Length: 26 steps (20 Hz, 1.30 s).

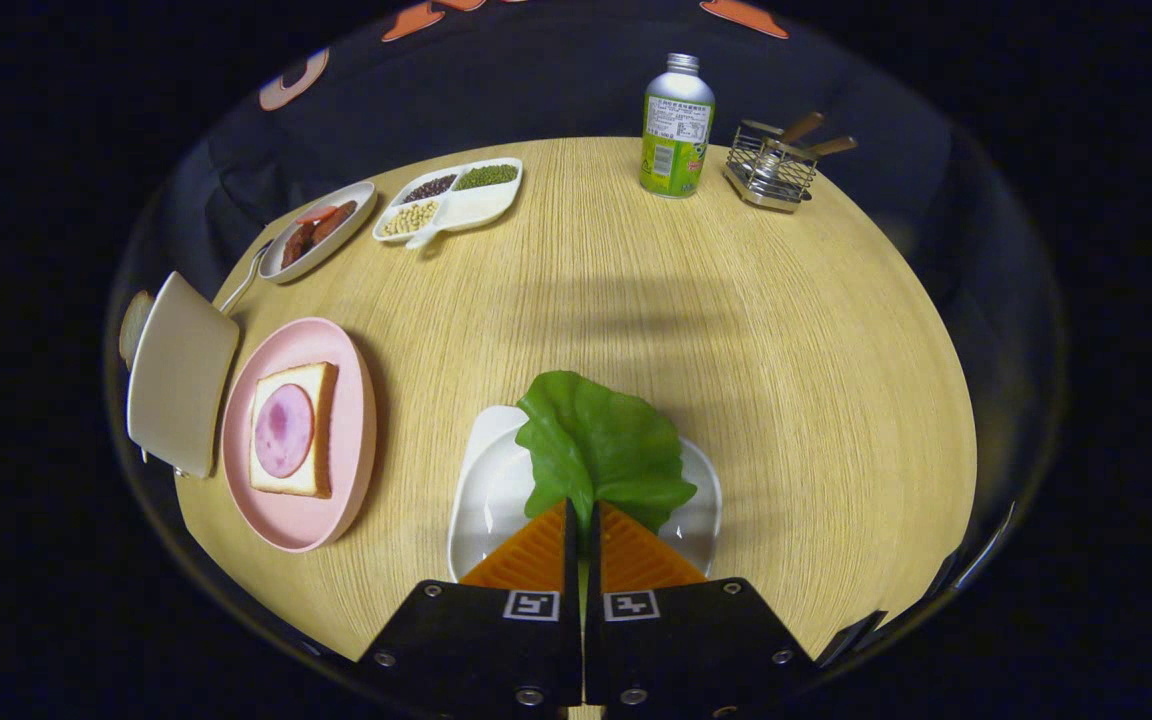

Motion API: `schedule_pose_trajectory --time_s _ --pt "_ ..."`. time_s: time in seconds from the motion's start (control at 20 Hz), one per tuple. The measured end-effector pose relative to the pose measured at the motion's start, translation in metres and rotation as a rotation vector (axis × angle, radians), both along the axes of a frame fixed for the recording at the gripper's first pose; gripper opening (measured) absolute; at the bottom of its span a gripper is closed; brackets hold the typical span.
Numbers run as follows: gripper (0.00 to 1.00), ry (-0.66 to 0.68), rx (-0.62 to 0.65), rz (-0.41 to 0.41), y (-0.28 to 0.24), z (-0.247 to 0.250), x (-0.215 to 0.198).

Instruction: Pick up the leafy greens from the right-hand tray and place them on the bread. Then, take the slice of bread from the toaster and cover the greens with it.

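So the round wooden table (786, 330) is set up pretty sensibly for sandwich building: stuff you need sits close to the gripper, stuff you don't sits far out beyond it. Off to the left of the fingers is the toaster (181, 375), lying right against the pink plate (351, 480), which I'd guess is on purpose so the second slice only has a short hop; a rounded bit of bread pokes out at its far side, though it's hard to be sure from here. On the pink plate lies the bread (321, 435) with a round of ham on top, face up and ready for greens. Directly under the fingers is the white tray (486, 490), and the gripper (583, 520) is clamped tight on the leafy greens (601, 440), pinching the stem end so the leaf fans out ahead of the tips. Looks like the leaf hangs a bit above the tray, but I can't tell for certain. Way beyond: a divided bean dish (476, 205), a sausage dish (321, 232), a bottle (677, 125) and a wire caddy (771, 165), all out of the way.
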<state>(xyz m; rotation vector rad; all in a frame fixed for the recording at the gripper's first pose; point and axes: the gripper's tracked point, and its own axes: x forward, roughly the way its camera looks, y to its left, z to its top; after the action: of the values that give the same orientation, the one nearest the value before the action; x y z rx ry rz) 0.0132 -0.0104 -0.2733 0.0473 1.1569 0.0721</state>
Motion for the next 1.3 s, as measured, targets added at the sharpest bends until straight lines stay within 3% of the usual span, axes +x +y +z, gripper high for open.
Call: schedule_pose_trajectory --time_s 0.4,0.95,1.3 --pt "0.01 -0.111 0.124 0.004 0.022 0.049 0.007" --pt "0.01 -0.233 0.223 0.133 0.089 0.109 0.020" --pt "0.01 -0.221 0.242 0.211 0.134 0.101 0.029"
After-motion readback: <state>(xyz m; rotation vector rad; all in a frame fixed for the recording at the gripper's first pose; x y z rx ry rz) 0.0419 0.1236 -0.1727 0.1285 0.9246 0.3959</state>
